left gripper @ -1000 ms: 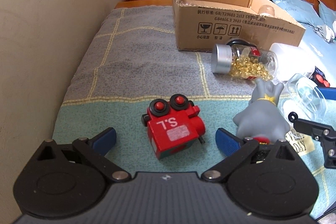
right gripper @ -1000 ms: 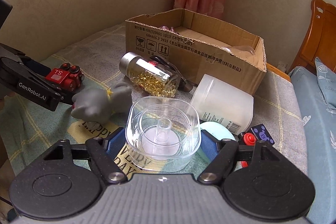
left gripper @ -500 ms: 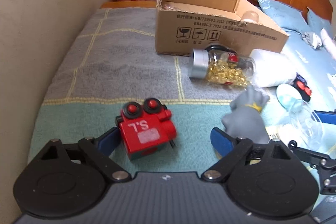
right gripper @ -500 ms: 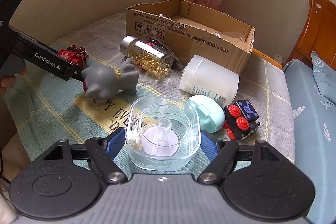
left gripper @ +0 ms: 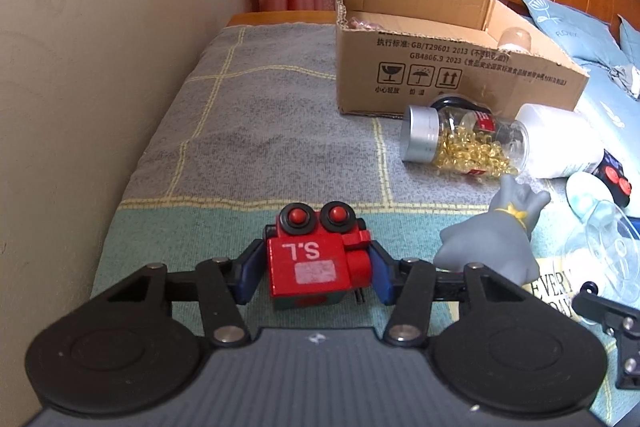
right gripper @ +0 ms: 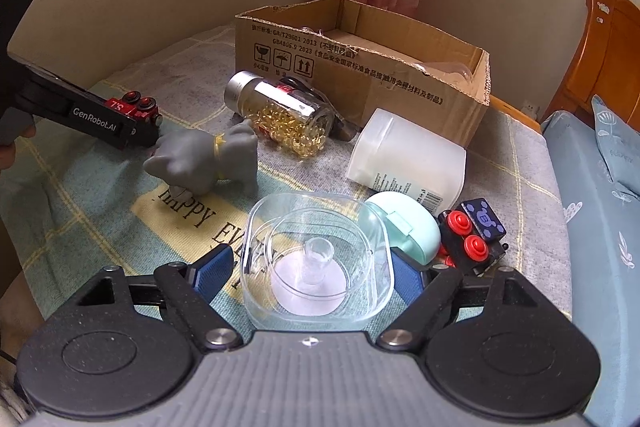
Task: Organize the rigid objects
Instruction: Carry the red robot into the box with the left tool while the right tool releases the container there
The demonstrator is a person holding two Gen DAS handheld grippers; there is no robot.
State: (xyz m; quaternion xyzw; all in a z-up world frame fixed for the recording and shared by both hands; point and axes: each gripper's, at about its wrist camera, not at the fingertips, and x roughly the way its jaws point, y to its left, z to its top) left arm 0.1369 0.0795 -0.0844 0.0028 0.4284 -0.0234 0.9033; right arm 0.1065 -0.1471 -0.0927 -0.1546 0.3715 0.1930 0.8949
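My left gripper [left gripper: 315, 269] is shut on a red toy train [left gripper: 308, 265] marked "S.L", with both blue pads pressed on its sides; the train rests on the blanket. In the right wrist view the same train [right gripper: 132, 105] shows beside the left gripper's black arm. My right gripper [right gripper: 308, 271] has its jaws opening around a clear square container [right gripper: 320, 227] that sits on the blanket. Its left pad stands a little off the container's wall. The open cardboard box [left gripper: 440, 75] stands behind.
A jar of yellow capsules [right gripper: 280, 107] lies on its side before the cardboard box [right gripper: 360, 67]. A grey toy figure [right gripper: 204, 159], a white canister [right gripper: 408, 155], a mint case [right gripper: 412, 231] and a black toy train [right gripper: 472, 235] lie around. The wall runs along the left.
The left jaws closed from wide apart onto the red train. The right jaws spread away from the clear container, which stays on the blanket.
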